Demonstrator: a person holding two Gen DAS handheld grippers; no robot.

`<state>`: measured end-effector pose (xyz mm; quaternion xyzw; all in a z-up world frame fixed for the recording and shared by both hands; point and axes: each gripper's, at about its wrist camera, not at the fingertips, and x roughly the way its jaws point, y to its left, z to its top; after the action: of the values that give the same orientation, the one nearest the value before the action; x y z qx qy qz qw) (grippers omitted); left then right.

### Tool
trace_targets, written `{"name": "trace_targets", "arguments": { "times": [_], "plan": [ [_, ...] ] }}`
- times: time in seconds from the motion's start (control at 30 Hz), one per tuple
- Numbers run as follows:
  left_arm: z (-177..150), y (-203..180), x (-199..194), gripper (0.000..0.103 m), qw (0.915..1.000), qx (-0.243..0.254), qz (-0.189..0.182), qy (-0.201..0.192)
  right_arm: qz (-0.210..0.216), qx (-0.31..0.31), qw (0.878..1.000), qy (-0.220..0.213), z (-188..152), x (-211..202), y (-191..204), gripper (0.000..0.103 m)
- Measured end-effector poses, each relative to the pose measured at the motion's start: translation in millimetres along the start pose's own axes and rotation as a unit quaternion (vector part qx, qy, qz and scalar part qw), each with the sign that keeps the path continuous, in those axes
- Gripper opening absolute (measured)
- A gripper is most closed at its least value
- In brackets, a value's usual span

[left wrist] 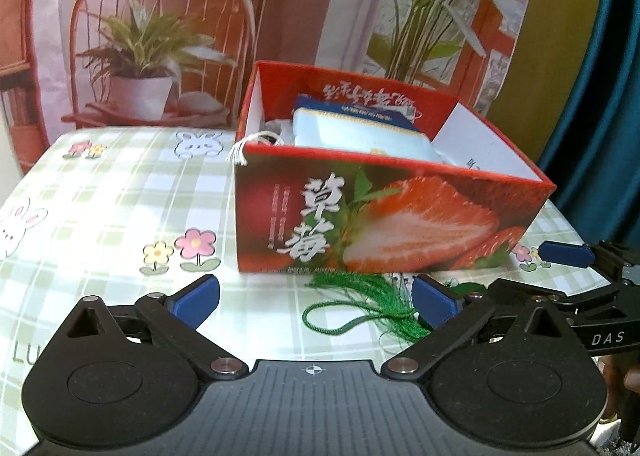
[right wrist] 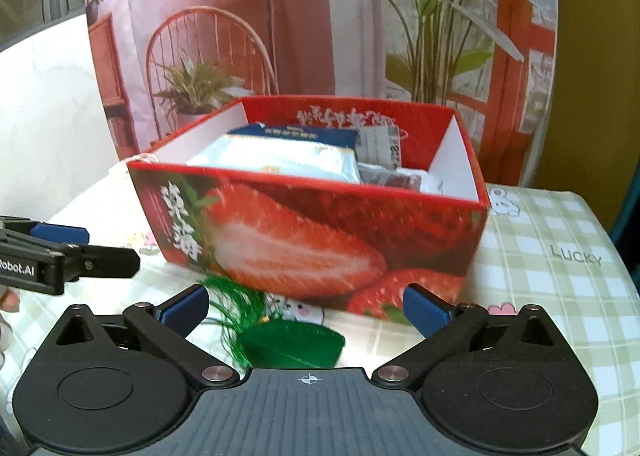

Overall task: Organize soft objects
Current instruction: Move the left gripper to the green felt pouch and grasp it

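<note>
A red strawberry-printed box (left wrist: 384,216) (right wrist: 312,232) stands on the checked tablecloth, holding a pale blue soft pack (left wrist: 360,136) (right wrist: 280,156) and other packets. In front of it lies a green tassel with a cord loop (left wrist: 360,296) (right wrist: 240,308) attached to a green leaf-shaped pouch (right wrist: 292,344). My left gripper (left wrist: 316,302) is open, and the tassel lies between its blue pads without touching them. My right gripper (right wrist: 306,312) is open over the pouch and tassel, pads apart from both. Each gripper shows at the edge of the other's view.
The tablecloth (left wrist: 100,192) (right wrist: 560,240) has flower and rabbit prints and drops off at the left and right sides. A printed backdrop with a chair and plants (left wrist: 160,36) hangs close behind the box. A blue curtain (left wrist: 600,116) hangs at right.
</note>
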<state>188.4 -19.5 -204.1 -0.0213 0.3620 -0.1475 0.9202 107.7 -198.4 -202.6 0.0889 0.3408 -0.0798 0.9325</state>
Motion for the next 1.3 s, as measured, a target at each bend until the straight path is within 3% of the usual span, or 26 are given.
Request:
{"name": "trace_targets", "arguments": {
  "times": [0.53,0.73,1.1,1.3],
  "plan": [
    [-8.6,7.2,13.4,0.103,0.9994,-0.032,-0.013,0.009,0.015,-0.011,1.0,0.023,-16.1,14.5,-6.2,0.102],
    [-6.1,0.7,16.4,0.101,0.9994,-0.017,-0.029,0.003,0.025,-0.015,0.999,0.035,-19.4,20.4,-8.9,0.093],
    [-4.2,-8.5,32.9,0.084,0.9964,-0.013,-0.081,0.021,0.04,-0.015,0.998,0.046,-18.3,28.2,-14.0,0.075],
    [-5.0,-16.5,43.8,0.079,0.993,-0.012,-0.112,0.035,0.052,-0.014,0.996,0.07,-18.8,33.6,-10.9,0.076]
  ]
}}
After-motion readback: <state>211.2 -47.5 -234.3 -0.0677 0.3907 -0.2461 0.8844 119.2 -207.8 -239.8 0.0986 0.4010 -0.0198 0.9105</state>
